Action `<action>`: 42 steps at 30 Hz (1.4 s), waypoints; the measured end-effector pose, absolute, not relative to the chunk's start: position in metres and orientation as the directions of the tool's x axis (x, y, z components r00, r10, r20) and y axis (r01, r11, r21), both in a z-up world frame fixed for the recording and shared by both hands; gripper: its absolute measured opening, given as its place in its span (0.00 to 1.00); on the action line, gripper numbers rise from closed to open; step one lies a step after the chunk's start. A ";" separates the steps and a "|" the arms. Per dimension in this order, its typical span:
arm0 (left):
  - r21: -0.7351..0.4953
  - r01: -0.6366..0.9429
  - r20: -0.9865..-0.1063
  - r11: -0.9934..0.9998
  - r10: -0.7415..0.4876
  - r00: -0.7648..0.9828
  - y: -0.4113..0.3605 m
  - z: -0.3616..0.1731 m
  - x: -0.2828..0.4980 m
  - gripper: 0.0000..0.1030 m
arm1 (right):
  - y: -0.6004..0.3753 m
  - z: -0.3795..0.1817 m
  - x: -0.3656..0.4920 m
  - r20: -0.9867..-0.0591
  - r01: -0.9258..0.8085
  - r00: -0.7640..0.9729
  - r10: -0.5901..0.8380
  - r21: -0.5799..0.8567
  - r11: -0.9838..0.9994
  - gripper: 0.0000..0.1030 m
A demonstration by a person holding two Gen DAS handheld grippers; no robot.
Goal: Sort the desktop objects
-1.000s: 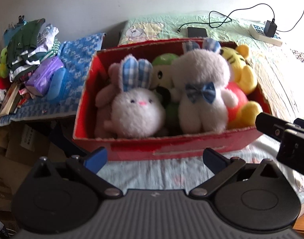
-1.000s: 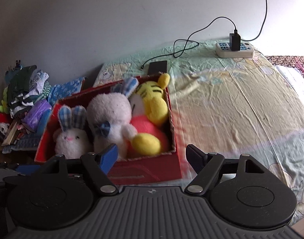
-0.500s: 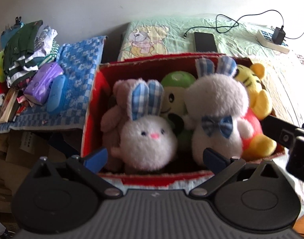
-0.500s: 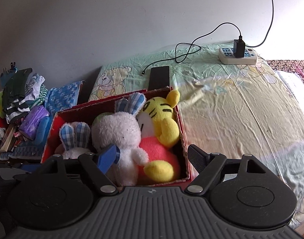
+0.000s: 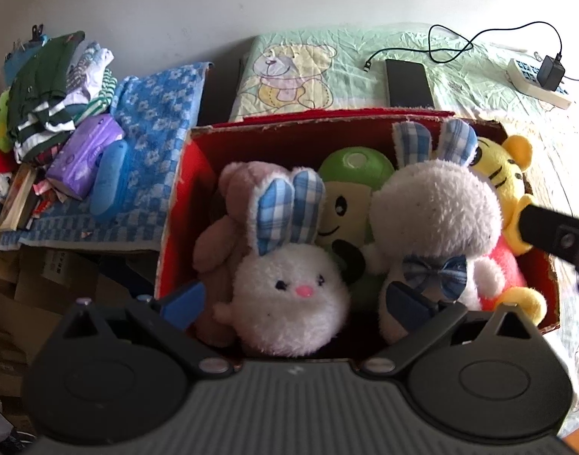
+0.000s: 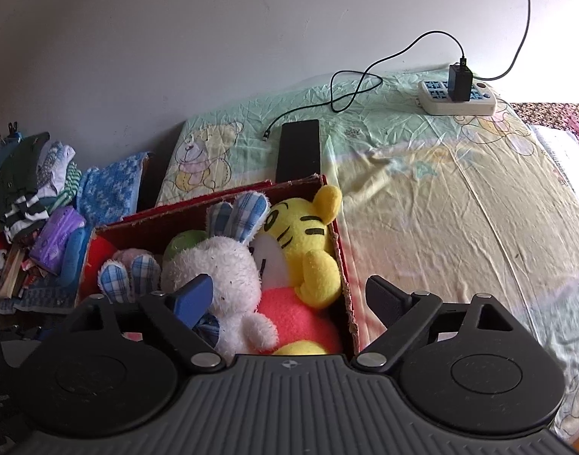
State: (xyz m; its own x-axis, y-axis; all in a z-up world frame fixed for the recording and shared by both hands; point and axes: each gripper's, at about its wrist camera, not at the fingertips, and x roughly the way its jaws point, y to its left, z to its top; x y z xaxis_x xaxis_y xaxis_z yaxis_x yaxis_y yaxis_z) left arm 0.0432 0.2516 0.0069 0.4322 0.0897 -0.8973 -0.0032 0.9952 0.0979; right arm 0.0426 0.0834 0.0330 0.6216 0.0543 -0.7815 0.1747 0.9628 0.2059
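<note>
A red cardboard box (image 5: 175,204) (image 6: 340,250) on the bed holds several plush toys: a small white rabbit (image 5: 289,295), a bigger white rabbit with a blue bow (image 5: 433,220) (image 6: 221,269), a green doll (image 5: 350,197), a pink plush (image 5: 221,242) and a yellow tiger (image 5: 501,178) (image 6: 300,242). My left gripper (image 5: 295,301) is open, its fingers either side of the small rabbit. My right gripper (image 6: 289,297) is open above the box's right end, over the tiger and big rabbit. Its finger (image 5: 547,231) shows at the left wrist view's right edge.
A black phone (image 6: 298,149) and a charger cable (image 6: 350,91) lie on the bedsheet behind the box, with a white power strip (image 6: 458,96) at the far right. Folded clothes (image 5: 58,87), a purple pack (image 5: 84,155) and a blue towel (image 5: 152,140) are piled left.
Both grippers have moved forward and down toward the box; the toys now sit between the fingers. Both stayed open.
</note>
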 end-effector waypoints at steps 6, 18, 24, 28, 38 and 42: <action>0.086 -0.044 -0.910 0.995 0.097 0.402 0.259 0.002 0.052 0.99 | 0.090 0.027 0.056 -0.812 0.151 0.580 0.065 0.185 0.971 0.87; 0.077 -0.055 -0.913 0.996 0.093 0.398 0.264 0.002 0.058 0.99 | 0.093 0.023 0.073 -0.834 0.141 0.548 0.070 0.175 0.974 0.88; 0.073 -0.052 -0.908 0.996 0.088 0.410 0.265 0.004 0.057 0.98 | 0.098 0.025 0.076 -0.827 0.126 0.560 0.055 0.150 0.981 0.89; 0.041 -0.058 -0.908 0.997 0.061 0.414 0.267 0.007 0.055 0.98 | 0.100 0.027 0.079 -0.823 0.120 0.566 0.049 0.141 0.983 0.89; 0.008 -0.100 -0.897 0.995 0.052 0.440 0.268 0.009 0.048 0.99 | 0.100 0.027 0.077 -0.823 0.120 0.565 0.055 0.148 0.982 0.89; 0.022 -0.105 -0.901 0.994 0.066 0.429 0.269 0.007 0.048 0.99 | 0.102 0.027 0.074 -0.823 0.109 0.565 0.060 0.147 0.983 0.89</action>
